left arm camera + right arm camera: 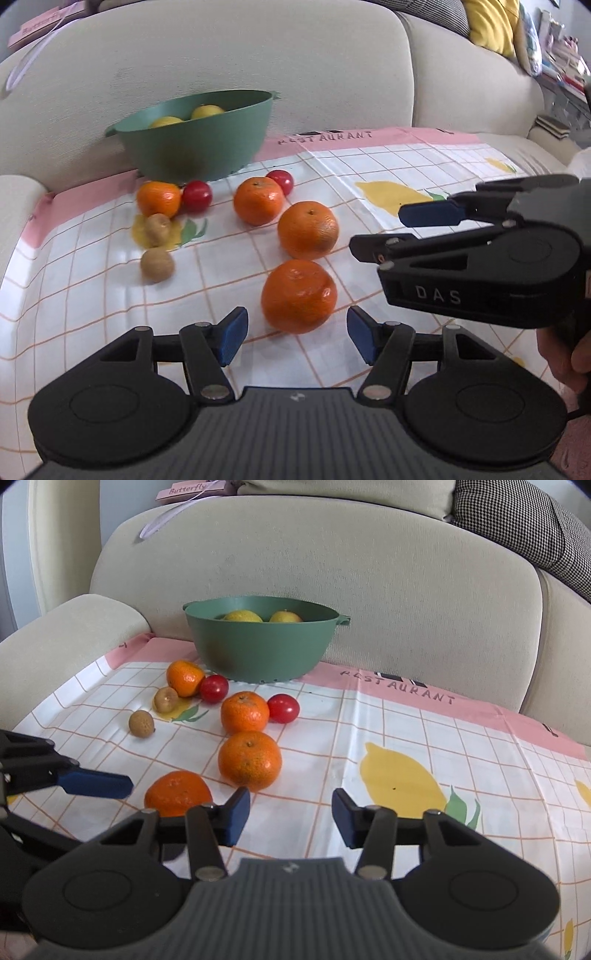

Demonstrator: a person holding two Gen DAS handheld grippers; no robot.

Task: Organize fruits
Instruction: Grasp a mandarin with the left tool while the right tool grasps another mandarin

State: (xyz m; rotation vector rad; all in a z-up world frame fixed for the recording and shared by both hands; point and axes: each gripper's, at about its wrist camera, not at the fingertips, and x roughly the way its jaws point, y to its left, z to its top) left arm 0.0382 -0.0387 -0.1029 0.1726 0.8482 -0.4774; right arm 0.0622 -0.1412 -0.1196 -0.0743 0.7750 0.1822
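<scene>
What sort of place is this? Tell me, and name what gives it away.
Most likely a home living room: the fruit lies on a checked cloth spread over a beige sofa, with a green bowl on it and a yellow cushion further along.

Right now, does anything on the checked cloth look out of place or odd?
Yes. Four orange mandarins, the nearest, two red round fruits and two small brown fruits lie loose on the checked cloth, while only two yellow fruits sit in the green plastic bowl. Nothing looks spilled or damaged.
</scene>
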